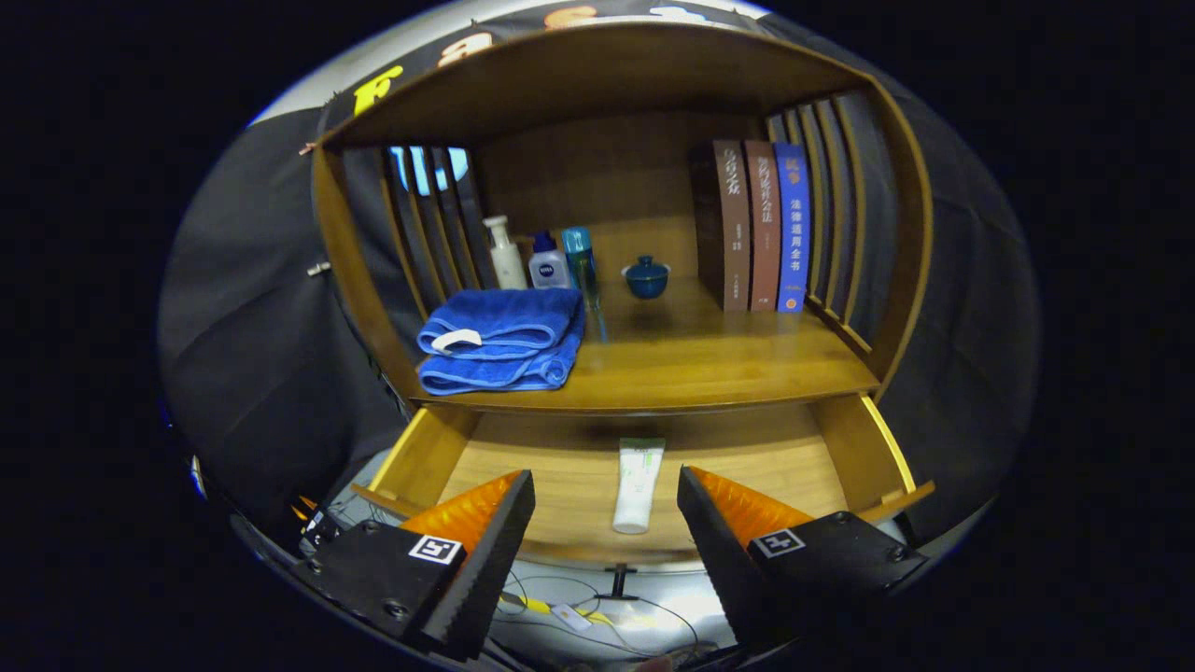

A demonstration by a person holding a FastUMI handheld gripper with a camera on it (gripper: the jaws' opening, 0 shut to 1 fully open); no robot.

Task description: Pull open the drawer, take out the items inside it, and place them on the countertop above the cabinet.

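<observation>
The drawer (644,485) already stands pulled out below the cabinet's surface (709,364), so the opening step looks done, and one item, a white tube (638,485), lies on the drawer floor, nothing yet lifted out. The gripper (607,523) hangs in front of the drawer with its jaws wide apart and empty, the tube lying just ahead, between the two fingers. On the surface sit a folded blue towel (504,338), bottles (546,261), a small lidded cup (646,277) and books (761,226), with bare wood between towel and books where the tube could go.
</observation>
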